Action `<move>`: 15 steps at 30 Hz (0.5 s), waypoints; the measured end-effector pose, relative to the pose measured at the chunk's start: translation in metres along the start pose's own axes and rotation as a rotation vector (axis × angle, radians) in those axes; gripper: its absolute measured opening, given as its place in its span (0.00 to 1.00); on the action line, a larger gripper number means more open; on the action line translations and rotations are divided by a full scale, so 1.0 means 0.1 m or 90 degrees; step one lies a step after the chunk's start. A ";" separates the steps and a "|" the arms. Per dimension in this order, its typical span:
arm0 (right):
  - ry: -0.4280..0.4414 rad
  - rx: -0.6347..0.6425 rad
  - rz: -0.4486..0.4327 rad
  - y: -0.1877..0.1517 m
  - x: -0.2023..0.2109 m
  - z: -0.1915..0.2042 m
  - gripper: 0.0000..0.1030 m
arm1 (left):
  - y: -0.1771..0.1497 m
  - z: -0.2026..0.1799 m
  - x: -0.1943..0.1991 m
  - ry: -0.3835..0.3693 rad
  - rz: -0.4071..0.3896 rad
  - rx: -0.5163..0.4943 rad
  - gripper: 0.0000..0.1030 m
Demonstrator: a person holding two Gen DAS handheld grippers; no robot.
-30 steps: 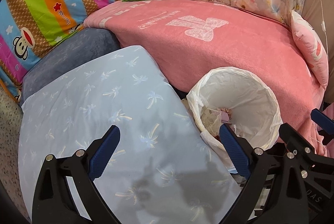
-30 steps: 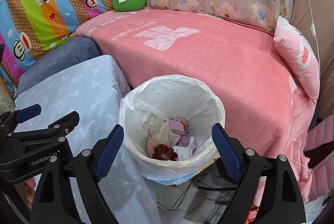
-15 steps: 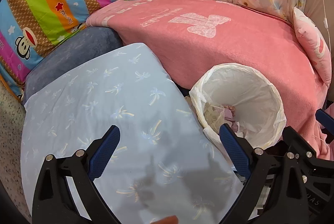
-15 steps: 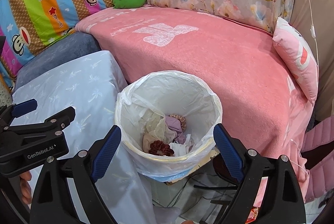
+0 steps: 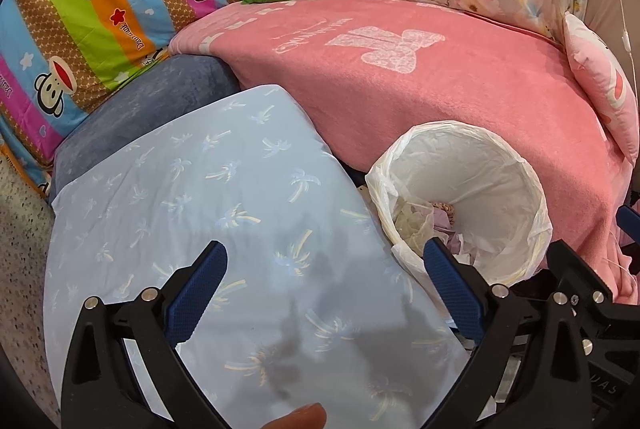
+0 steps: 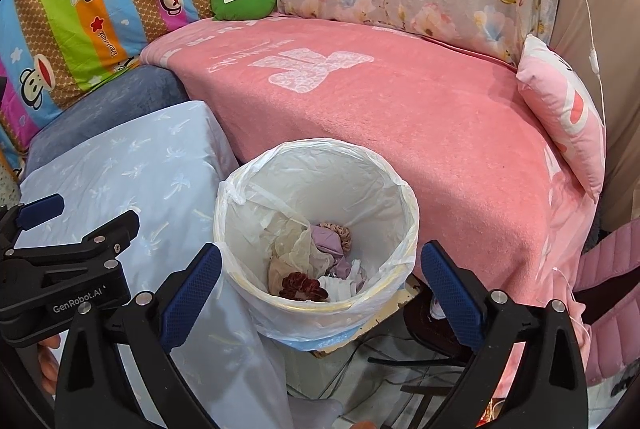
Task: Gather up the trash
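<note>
1. We see our right gripper [image 6: 320,293] opening wide above the lined trash bin [image 6: 404,205], holding nothing.
2. Our left gripper [image 5: 324,293] gapes empty over a blue pillow [image 5: 224,189].
3. Crumpled trash [image 6: 316,261] lies in the bin.

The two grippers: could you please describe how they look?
The left gripper and right gripper look alike: black angular plastic arms with silver screws and ribbed blue pads on the fingers. The left one's body bears white lettering, "GenRobot.AI".
</note>
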State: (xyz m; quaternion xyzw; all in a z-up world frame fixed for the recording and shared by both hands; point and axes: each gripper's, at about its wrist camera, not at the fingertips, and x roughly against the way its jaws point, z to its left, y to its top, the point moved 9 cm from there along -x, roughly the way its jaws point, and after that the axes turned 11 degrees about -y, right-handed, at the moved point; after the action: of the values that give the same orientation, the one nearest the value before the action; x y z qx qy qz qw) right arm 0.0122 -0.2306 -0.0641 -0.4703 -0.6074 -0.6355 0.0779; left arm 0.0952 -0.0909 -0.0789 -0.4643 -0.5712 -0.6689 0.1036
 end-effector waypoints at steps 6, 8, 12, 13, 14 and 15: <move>-0.002 0.004 -0.001 -0.01 0.00 0.01 0.94 | -0.02 0.01 -0.01 0.004 0.001 0.001 0.92; -0.003 0.004 -0.001 -0.01 0.00 0.00 0.94 | -0.03 0.01 -0.01 0.007 0.001 0.002 0.92; -0.004 0.006 -0.001 -0.02 0.00 0.00 0.94 | -0.05 0.02 -0.02 0.017 0.004 0.011 0.92; -0.005 0.007 -0.001 -0.03 -0.01 0.00 0.94 | -0.06 0.02 -0.02 0.018 0.004 0.013 0.92; -0.005 0.007 -0.001 -0.03 -0.01 0.00 0.94 | -0.06 0.03 -0.02 0.018 0.005 0.016 0.92; -0.005 0.007 0.000 -0.05 -0.01 -0.01 0.94 | -0.07 0.03 -0.02 0.020 0.004 0.017 0.92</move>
State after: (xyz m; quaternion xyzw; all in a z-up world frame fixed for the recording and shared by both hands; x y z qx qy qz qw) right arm 0.0094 -0.2306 -0.0681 -0.4723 -0.6113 -0.6302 0.0784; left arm 0.0930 -0.0869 -0.0848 -0.4545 -0.5765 -0.6682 0.1207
